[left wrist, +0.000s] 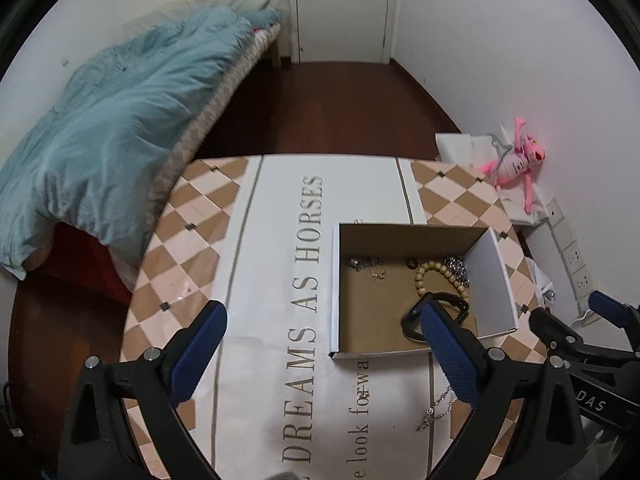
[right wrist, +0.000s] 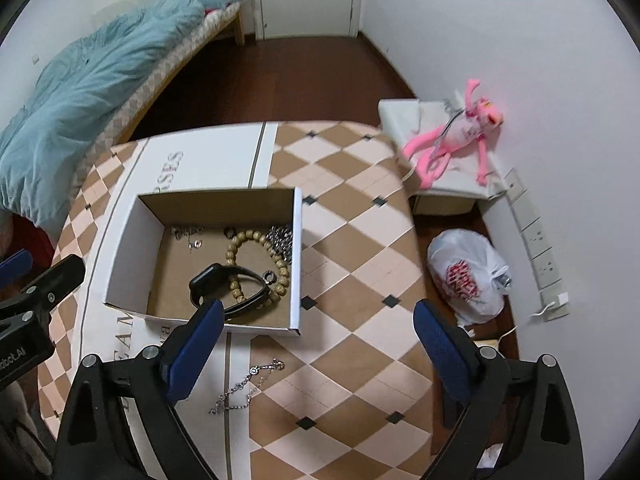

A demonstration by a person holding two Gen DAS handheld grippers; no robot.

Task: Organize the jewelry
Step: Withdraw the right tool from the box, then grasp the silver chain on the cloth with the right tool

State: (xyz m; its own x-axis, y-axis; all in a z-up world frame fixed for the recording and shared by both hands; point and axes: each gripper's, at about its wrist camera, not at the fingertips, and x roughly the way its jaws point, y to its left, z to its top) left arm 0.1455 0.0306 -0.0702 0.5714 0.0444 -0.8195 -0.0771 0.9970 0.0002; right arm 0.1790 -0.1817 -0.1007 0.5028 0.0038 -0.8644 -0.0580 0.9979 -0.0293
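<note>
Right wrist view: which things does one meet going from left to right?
Blue quilt → open cardboard box → pink plush toy → white plastic bag with red print → white power strip.

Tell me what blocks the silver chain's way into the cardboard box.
Only the box's own near wall stands between: the silver chain lies on the table just in front of the cardboard box, so it must be lifted over that wall. The open right claw has nothing visible between it and the chain.
</note>
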